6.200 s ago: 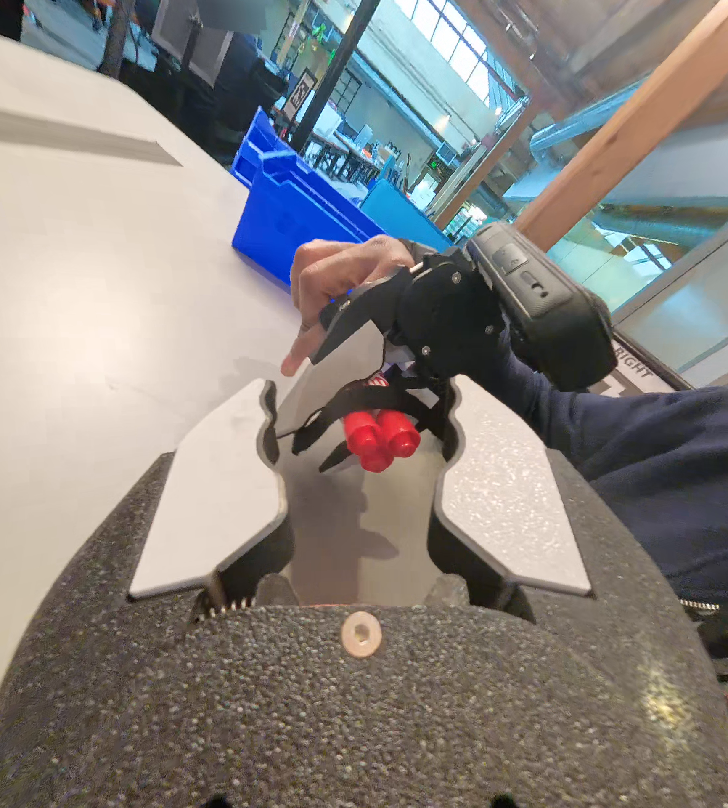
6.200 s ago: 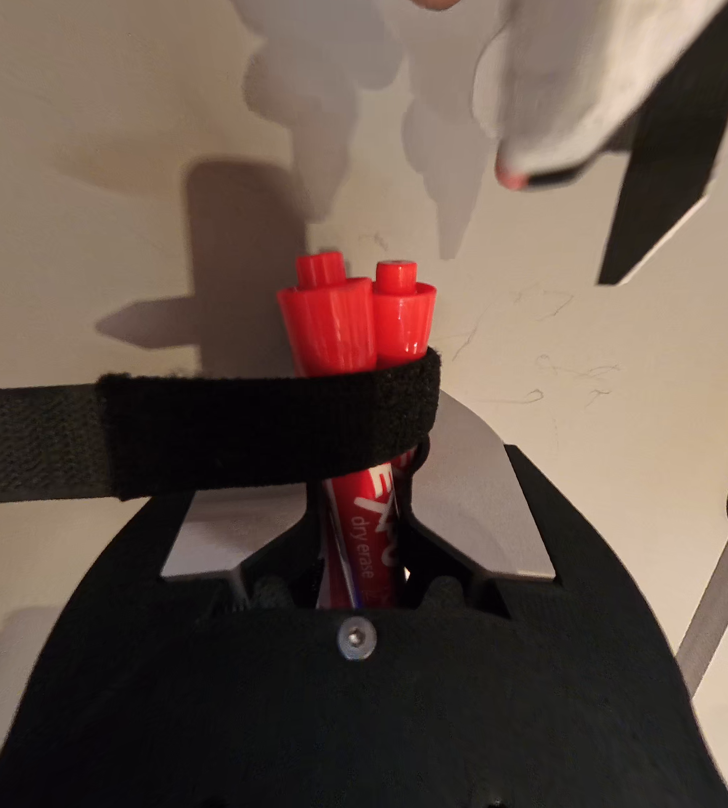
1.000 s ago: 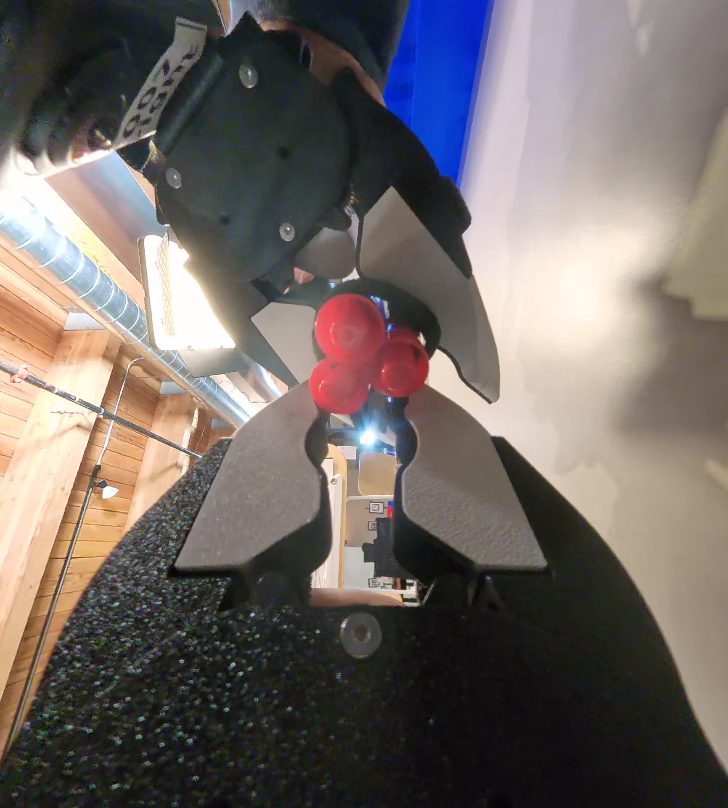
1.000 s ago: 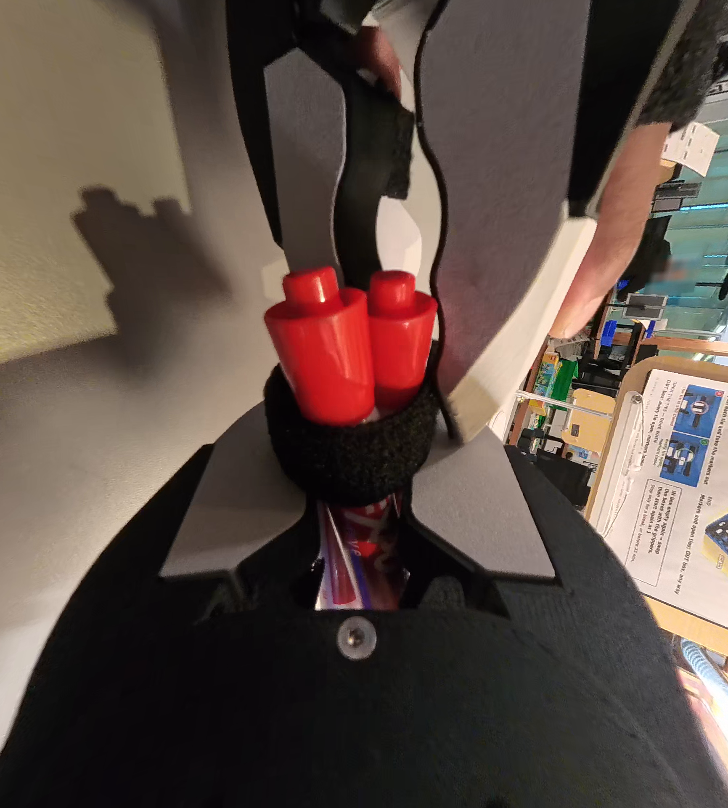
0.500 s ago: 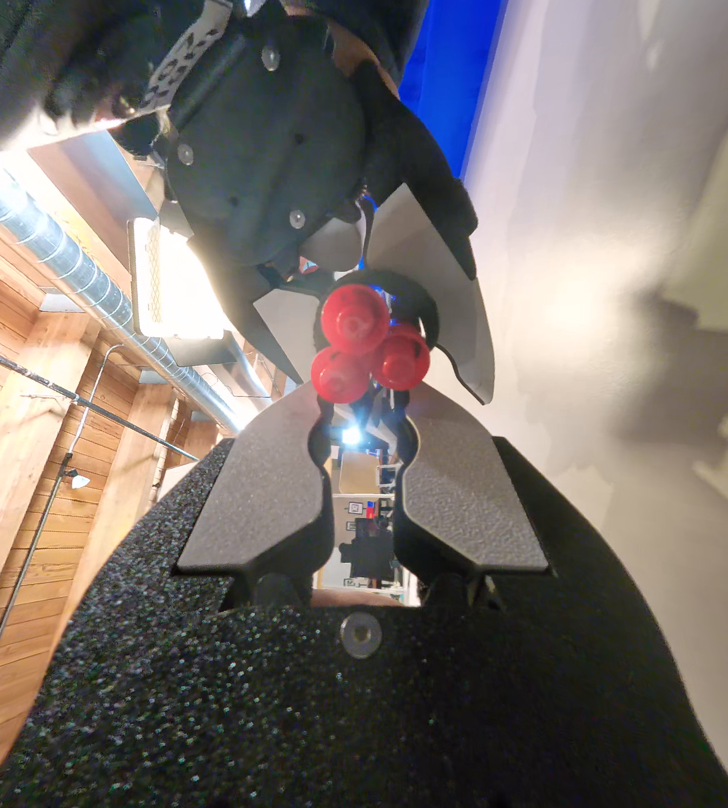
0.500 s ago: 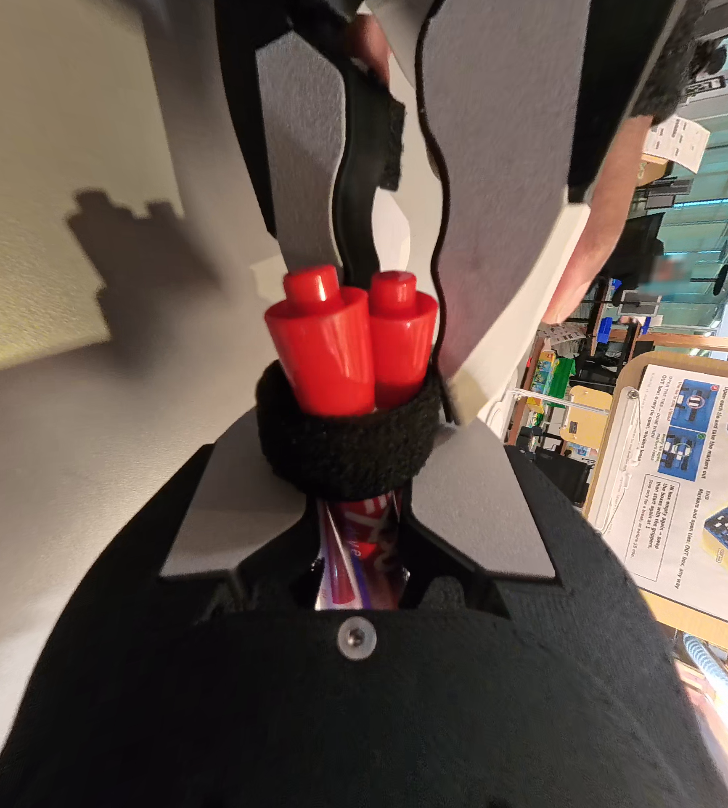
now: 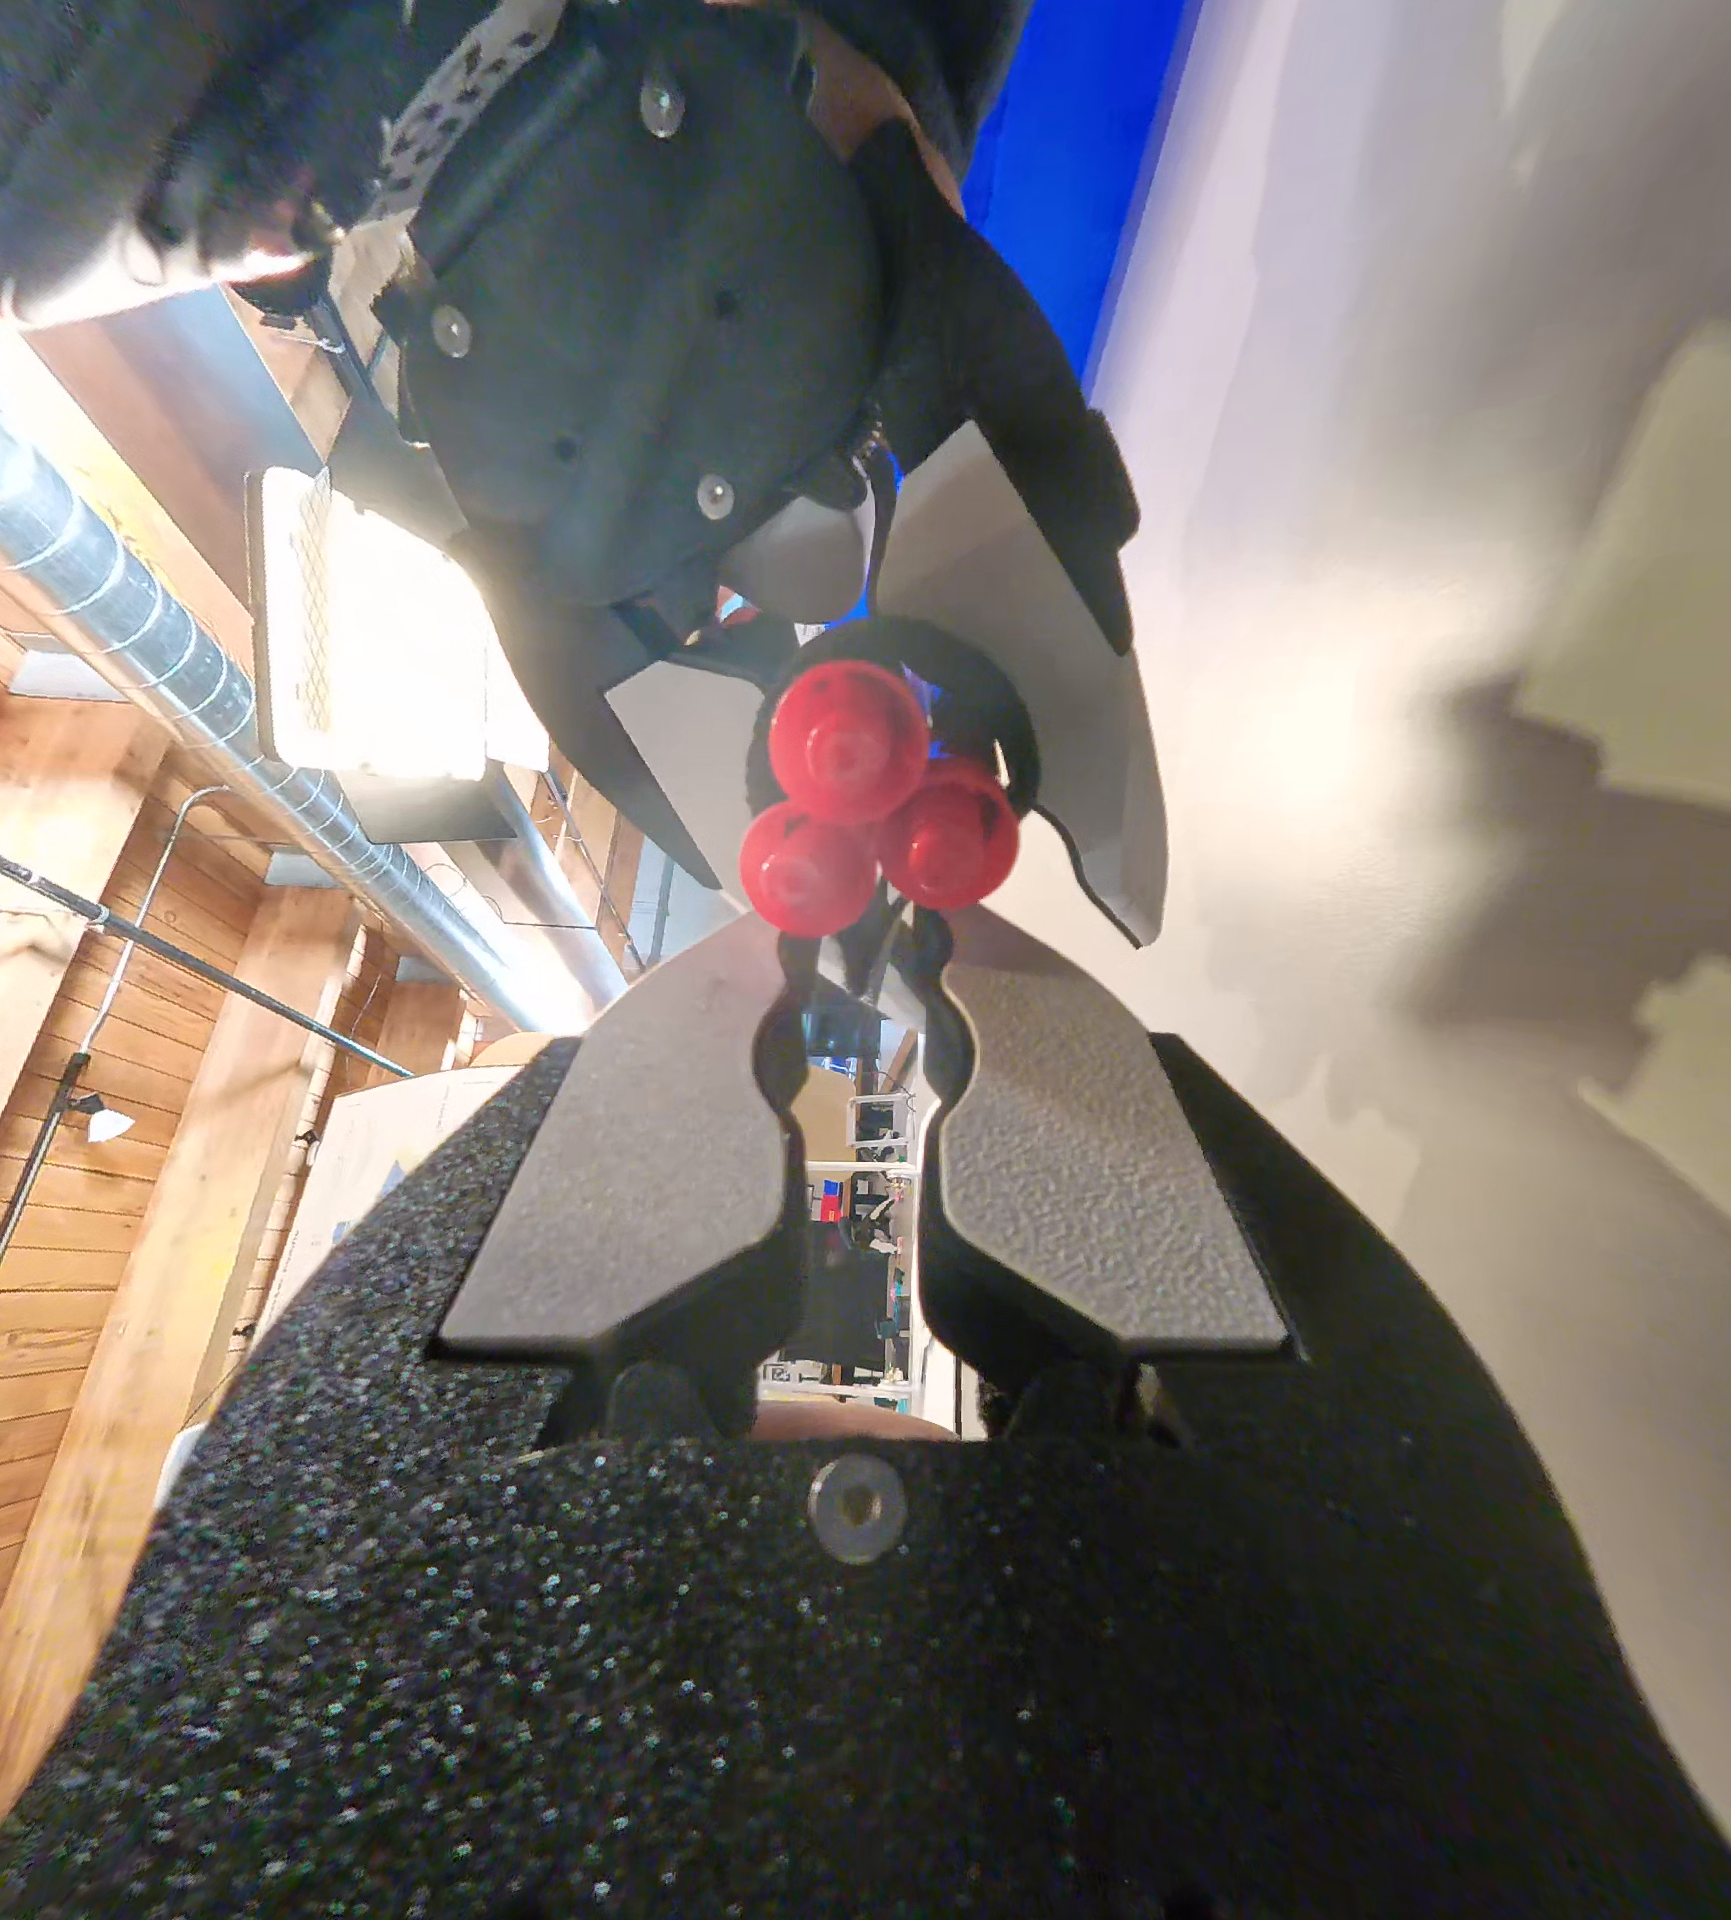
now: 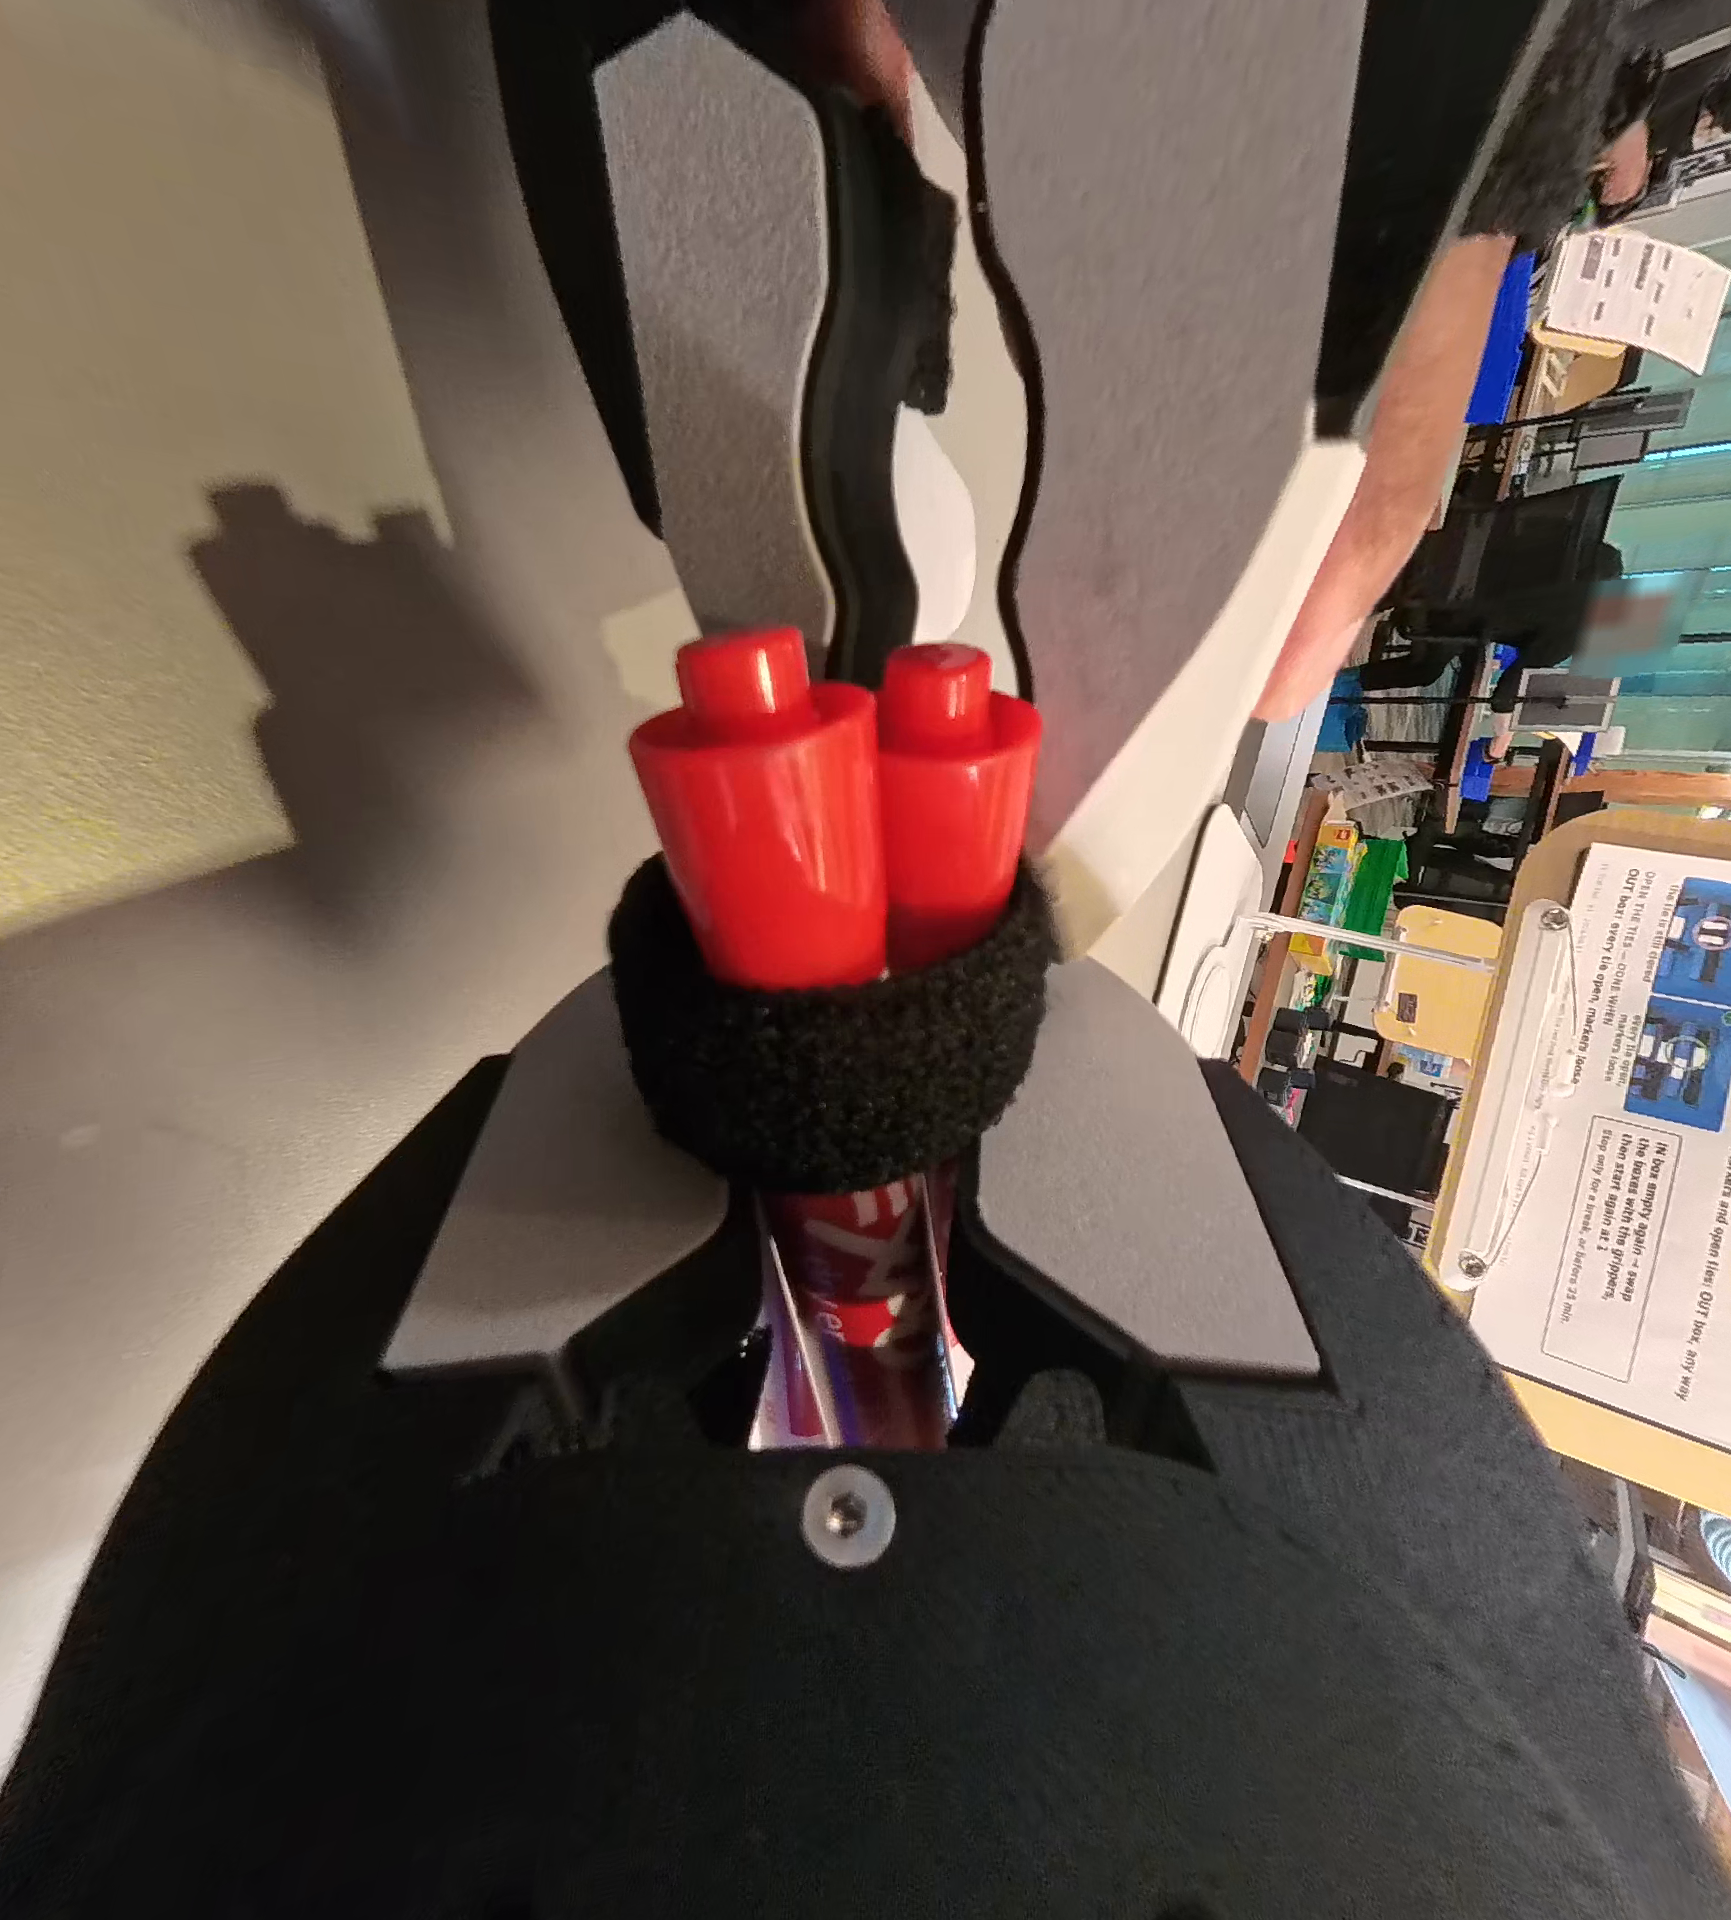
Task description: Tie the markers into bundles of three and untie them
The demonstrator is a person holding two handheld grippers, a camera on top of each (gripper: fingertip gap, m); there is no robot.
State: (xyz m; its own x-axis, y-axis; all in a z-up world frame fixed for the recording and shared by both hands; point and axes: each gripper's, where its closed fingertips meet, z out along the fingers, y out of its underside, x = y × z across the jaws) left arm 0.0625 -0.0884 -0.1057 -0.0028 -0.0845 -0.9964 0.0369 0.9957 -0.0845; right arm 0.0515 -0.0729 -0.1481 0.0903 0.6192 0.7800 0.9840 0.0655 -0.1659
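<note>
With the left hand-held gripper [image 7: 866, 961] now closing on the strap's loose tail, we are clamping the red markers [image 8: 819, 821] in the right hand-held gripper [image 8: 845, 1081], tightening the black strap [image 8: 830, 1081]

Left of my claw ran timber walls [image 7: 19, 1091], a silver duct [image 7: 113, 613] and a glaring lamp [image 7: 373, 644]; right, the pale bench [image 7: 1463, 520].

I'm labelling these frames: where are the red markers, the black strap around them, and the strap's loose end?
red markers [image 8: 767, 821], right wrist view, cap side
black strap [image 8: 830, 1081], right wrist view, fuzzy front
strap's loose end [image 8: 882, 312], right wrist view, hanging strip
</note>
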